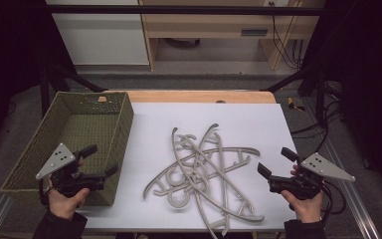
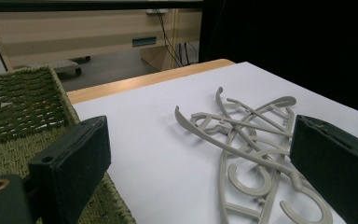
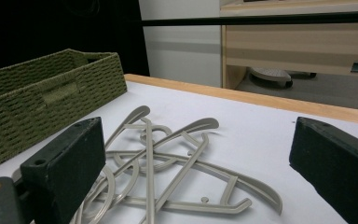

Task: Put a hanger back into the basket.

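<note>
A tangled pile of grey hangers (image 1: 204,174) lay in the middle of the white surface (image 1: 258,124), maybe 5 or 6, hard to count. Green woven basket (image 1: 107,149) sat at the left edge, looked empty. Left gripper (image 1: 99,160) hovered over the basket's near right corner, fingers spread wide, holding nothing. Right gripper (image 1: 276,162) hovered just right of the pile, fingers also apart and empty.
</note>
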The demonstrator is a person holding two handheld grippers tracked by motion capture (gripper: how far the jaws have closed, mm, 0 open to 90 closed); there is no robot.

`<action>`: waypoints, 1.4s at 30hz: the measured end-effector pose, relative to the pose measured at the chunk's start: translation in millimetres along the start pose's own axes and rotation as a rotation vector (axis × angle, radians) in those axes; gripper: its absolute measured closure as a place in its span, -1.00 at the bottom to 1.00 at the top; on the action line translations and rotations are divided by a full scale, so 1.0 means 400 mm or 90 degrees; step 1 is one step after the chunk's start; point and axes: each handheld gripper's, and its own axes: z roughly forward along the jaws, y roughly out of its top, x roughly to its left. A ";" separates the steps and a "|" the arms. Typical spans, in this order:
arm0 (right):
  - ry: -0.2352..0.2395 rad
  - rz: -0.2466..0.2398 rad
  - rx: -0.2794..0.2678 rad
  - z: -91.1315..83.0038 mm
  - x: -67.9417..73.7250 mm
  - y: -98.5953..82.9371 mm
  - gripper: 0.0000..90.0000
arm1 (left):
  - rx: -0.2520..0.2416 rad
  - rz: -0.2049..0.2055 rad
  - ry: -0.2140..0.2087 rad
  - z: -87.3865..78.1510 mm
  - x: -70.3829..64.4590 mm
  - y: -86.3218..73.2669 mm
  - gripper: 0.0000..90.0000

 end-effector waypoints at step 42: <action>0.180 -0.039 0.304 0.127 0.163 -0.130 1.00 | -0.005 0.006 -0.012 0.007 -0.024 -0.001 -0.81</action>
